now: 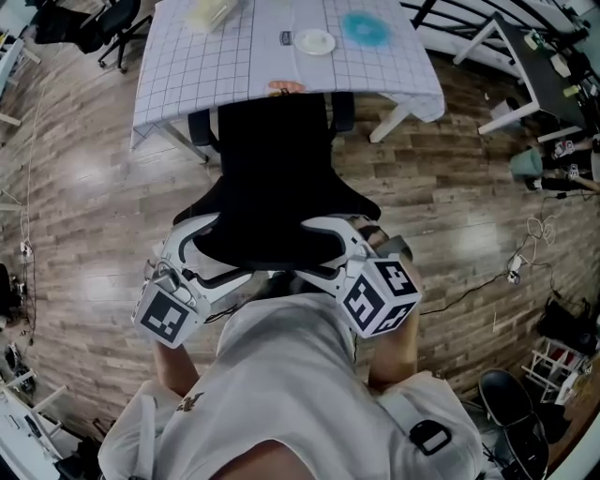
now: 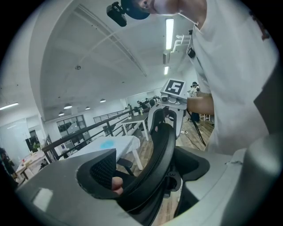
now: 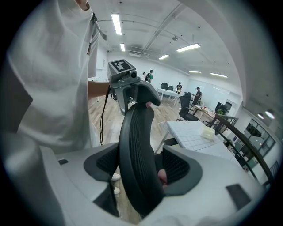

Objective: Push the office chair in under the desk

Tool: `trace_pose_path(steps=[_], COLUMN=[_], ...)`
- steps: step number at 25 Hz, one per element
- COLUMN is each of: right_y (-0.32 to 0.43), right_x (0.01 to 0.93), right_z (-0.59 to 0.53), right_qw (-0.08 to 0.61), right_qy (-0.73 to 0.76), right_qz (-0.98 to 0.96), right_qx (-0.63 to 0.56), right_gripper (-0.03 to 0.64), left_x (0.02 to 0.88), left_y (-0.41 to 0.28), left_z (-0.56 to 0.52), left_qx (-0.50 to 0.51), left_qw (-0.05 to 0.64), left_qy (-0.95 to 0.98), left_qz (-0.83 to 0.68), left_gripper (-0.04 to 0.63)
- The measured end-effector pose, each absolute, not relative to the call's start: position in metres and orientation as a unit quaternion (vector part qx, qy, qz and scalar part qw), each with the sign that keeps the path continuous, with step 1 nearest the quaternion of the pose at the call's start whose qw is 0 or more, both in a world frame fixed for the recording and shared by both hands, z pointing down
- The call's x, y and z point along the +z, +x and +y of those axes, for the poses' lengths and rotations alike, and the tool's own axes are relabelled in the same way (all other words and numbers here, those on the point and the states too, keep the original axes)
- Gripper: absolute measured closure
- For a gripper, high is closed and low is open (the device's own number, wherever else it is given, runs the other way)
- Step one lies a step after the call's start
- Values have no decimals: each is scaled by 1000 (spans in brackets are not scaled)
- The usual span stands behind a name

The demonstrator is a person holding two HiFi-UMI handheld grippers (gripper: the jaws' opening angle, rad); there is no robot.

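A black office chair [image 1: 277, 178] stands with its seat partly under the desk [image 1: 234, 66], which has a white gridded cloth. I see the backrest from above, just in front of the person. My left gripper [image 1: 192, 246] clasps the backrest's left edge and my right gripper [image 1: 337, 234] its right edge. In the left gripper view the backrest [image 2: 157, 154] runs between the jaws of the left gripper [image 2: 146, 176]. In the right gripper view the mesh backrest [image 3: 137, 145] fills the gap of the right gripper [image 3: 141, 170]. Both are shut on it.
On the desk lie a white plate [image 1: 314, 41] and a blue round thing [image 1: 364, 28]. Another chair [image 1: 108, 23] stands at the far left. A second desk [image 1: 534, 56], floor cables [image 1: 525, 253] and a black stool [image 1: 511, 403] are on the right.
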State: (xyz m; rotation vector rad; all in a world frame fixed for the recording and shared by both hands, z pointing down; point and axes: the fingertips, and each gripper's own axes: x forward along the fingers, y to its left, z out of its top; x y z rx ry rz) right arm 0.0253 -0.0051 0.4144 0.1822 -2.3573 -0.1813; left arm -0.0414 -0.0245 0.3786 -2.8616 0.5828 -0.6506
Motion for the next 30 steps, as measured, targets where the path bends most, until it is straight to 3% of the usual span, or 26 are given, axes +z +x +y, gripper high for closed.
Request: trace_pose_path(steps=[30], right_y=[24], right_x=[417], right_z=[-78], right_qw=[379], right_qy=[56], right_qz=[-920], right_qx=[-88], right_gripper=[322], left_x=[380], left_y=[-43], left_z=[-95], left_qx=[-217], left_qw=[65], left_qy=[-950], left_qz=[217], left_gripper=[179])
